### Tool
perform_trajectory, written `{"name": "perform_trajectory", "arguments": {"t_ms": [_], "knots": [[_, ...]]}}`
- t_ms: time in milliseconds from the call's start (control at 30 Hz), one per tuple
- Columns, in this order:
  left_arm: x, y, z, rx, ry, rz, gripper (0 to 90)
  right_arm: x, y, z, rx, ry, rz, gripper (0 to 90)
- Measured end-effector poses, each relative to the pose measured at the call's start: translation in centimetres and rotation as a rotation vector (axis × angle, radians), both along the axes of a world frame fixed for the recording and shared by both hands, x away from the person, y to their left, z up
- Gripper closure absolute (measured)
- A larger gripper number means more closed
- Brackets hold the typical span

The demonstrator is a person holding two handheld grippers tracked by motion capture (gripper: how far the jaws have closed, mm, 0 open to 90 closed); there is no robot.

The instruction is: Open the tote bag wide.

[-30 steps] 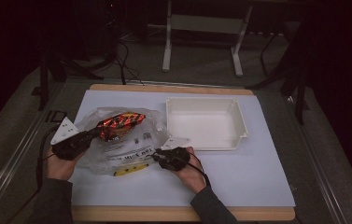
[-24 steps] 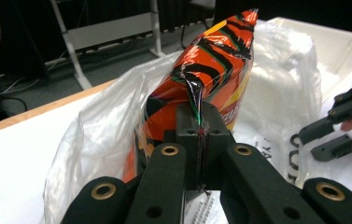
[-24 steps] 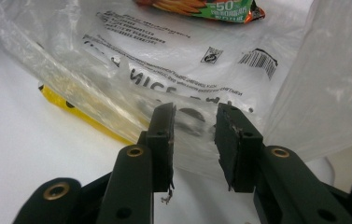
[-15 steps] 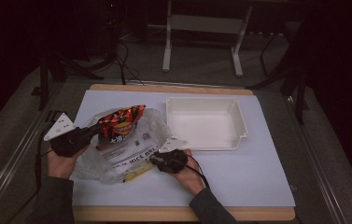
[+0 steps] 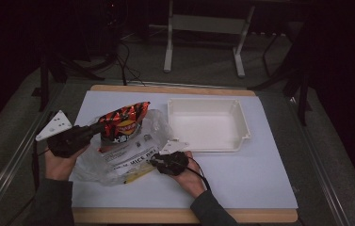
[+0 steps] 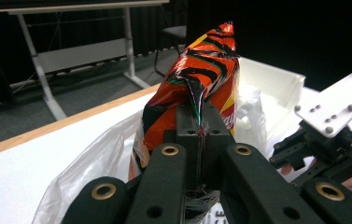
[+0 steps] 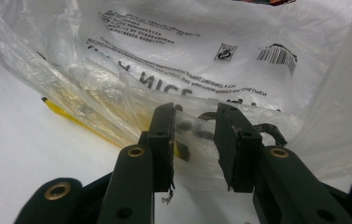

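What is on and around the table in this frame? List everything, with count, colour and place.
snack bag: one, red-orange with black stripes, half out of the plastic bag, edge pinched by the left gripper
plastic bag: one, clear with black print and a yellow strip, table left of centre
tray: one, white, empty, right of the plastic bag
table sheet: one, white, over a wooden board
stand: one, grey metal, on the floor behind the table
left gripper: black, shut on the snack bag
right gripper: black, fingers apart with plastic bag film between them
hands: two, at the near edge
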State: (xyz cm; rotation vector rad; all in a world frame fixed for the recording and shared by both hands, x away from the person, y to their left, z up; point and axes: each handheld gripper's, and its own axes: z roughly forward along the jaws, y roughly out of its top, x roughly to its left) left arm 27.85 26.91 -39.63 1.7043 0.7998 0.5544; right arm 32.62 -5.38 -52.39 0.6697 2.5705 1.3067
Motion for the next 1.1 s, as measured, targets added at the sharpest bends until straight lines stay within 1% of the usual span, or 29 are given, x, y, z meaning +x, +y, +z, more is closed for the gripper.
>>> {"name": "perform_trajectory", "arguments": {"t_ms": [200, 533, 600, 767, 933, 1100], "knots": [[-0.4, 0.2, 0.7, -0.025, 0.001, -0.015, 89.2, -0.4, -0.5, 0.2, 0.001, -0.009, 0.002, 67.8], [-0.9, 0.7, 2.0, -0.045, -0.01, -0.017, 89.2, -1.3, -1.6, 0.3, 0.01, -0.021, 0.004, 67.7], [-0.9, 0.7, 2.1, -0.044, -0.012, -0.016, 89.2, -1.5, -1.9, 0.3, 0.008, -0.024, 0.006, 67.6], [-1.0, 0.9, 2.2, -0.056, -0.01, -0.021, 89.2, -1.7, -2.5, 0.1, 0.008, -0.024, -0.002, 67.7], [-1.1, 1.1, 2.6, -0.078, -0.005, -0.028, 89.2, -1.8, -3.3, -0.1, 0.009, -0.018, -0.016, 67.7], [-1.2, 1.2, 3.0, -0.075, -0.005, -0.027, 89.1, -2.0, -4.0, -0.4, 0.013, -0.016, -0.026, 67.7]]}}
